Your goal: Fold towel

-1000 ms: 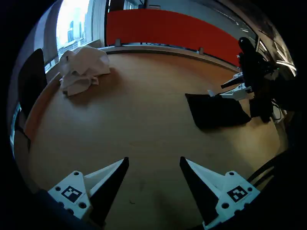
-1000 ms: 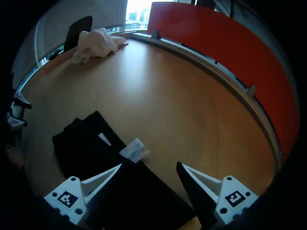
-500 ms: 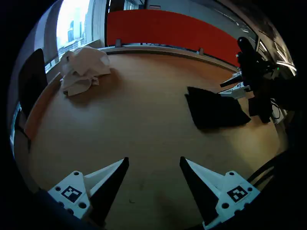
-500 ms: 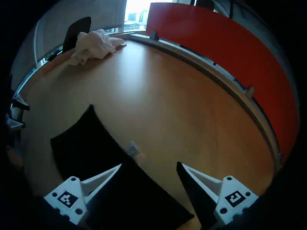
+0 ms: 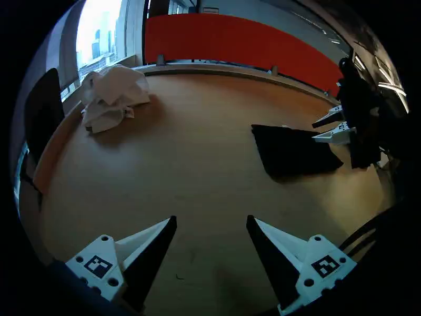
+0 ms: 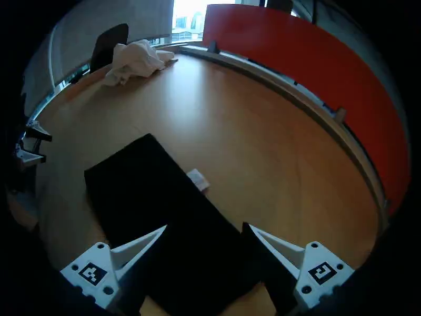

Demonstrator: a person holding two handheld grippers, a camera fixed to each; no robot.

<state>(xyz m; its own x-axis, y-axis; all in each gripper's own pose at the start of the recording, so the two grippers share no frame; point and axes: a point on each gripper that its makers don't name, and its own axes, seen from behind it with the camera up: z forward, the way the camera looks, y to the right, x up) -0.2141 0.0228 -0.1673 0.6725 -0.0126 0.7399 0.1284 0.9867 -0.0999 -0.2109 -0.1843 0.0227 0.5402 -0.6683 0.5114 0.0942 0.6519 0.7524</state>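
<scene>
1. Black towel [image 6: 152, 205] lies flat on the wooden surface [image 6: 252, 137], lower centre of the right gripper view.
2. Right gripper [image 6: 204, 226] is spread apart over its near edge, not pinching anything.
3. Left gripper [image 5: 210, 218] is spread wide too, over bare wood.
4. Crumpled white cloth [image 5: 113, 95] sits upper left.

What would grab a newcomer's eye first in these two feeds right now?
The black towel comes first, lying flat on the wooden table and reaching in between the fingers of the open right hand-held gripper. Next comes the red partition along the table's far edge. Last is the crumpled white cloth heap at the far corner by the window.
</scene>
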